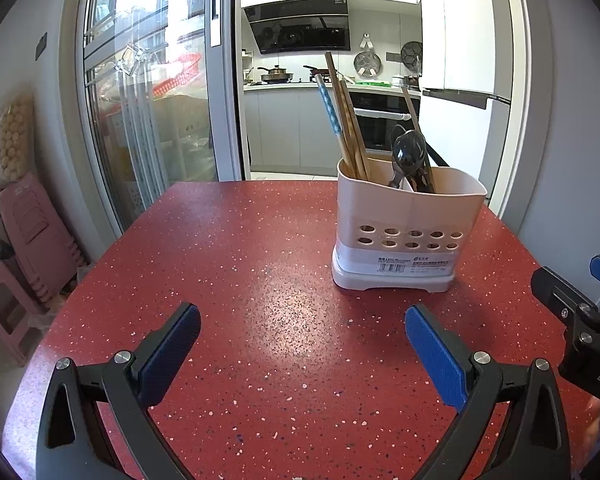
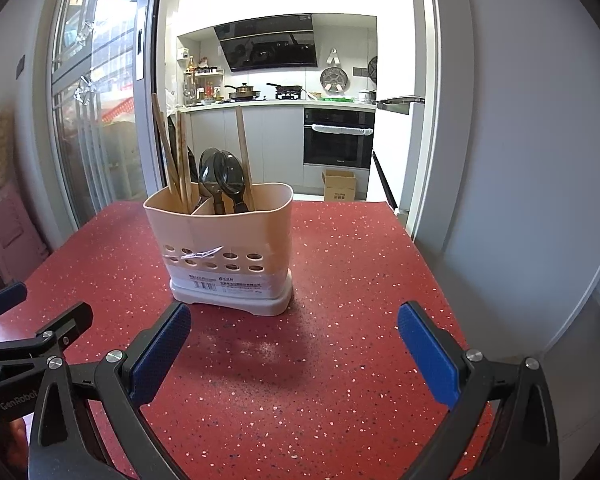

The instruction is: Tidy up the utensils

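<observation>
Left wrist view showed the utensil holder (image 1: pixel 408 220) standing upright on the red speckled worktop (image 1: pixel 260 280), ahead and to the right of the camera, well apart from both grippers. It was a pale two-compartment caddy with two rows of round holes low on its front wall and a barcode label on its white base. Its left compartment held the chopsticks (image 1: pixel 348 120), a bundle of wooden ones and one with a blue patterned upper end, all leaning left. Its right compartment held the dark spoons (image 1: pixel 408 152), bowls up, with one more wooden stick beside them leaning right.

From the right wrist view the utensil holder (image 2: pixel 220 240) sat ahead and slightly left, the chopsticks (image 2: pixel 176 160) in the left section and the spoons (image 2: pixel 222 176) in the right one behind the divider.

The left gripper (image 1: pixel 302 328) hovered over bare worktop, its blue-padded fingers (image 1: pixel 432 352) spread wide with nothing between them. The right gripper (image 2: pixel 294 326) likewise had its fingers (image 2: pixel 424 348) spread apart and held nothing; it also appeared at the right edge of the left view.

Beyond the worktop (image 2: pixel 340 320) an open doorway showed a kitchen with a range hood (image 2: pixel 272 44), pots on the stove and a built-in oven (image 2: pixel 338 140). A cardboard box (image 2: pixel 339 186) stood on the kitchen floor, and pink stools (image 1: pixel 28 224) were stacked at the far left.
</observation>
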Demonstrator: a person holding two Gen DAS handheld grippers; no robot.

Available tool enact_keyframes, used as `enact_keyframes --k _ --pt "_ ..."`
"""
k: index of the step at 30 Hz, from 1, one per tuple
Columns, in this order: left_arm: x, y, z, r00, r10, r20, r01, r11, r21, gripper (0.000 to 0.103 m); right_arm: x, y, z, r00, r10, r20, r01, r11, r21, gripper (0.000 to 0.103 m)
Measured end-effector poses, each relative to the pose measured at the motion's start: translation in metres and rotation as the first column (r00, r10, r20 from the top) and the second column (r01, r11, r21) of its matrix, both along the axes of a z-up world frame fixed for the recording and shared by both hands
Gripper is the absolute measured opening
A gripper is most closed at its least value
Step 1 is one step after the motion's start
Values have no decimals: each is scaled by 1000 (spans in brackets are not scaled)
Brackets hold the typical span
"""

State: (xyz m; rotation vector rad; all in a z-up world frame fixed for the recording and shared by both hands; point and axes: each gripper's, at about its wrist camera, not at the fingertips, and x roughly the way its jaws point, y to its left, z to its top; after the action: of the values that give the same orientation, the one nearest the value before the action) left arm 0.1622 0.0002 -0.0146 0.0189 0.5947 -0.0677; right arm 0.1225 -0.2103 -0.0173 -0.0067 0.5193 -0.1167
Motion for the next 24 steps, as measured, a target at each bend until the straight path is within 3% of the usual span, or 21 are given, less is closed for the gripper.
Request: enact_keyframes --k 24 --pt "3 1 3 1000 4 11 -4 1000 -10 103 -2 2 2 1000 -9 18 9 1000 6 103"
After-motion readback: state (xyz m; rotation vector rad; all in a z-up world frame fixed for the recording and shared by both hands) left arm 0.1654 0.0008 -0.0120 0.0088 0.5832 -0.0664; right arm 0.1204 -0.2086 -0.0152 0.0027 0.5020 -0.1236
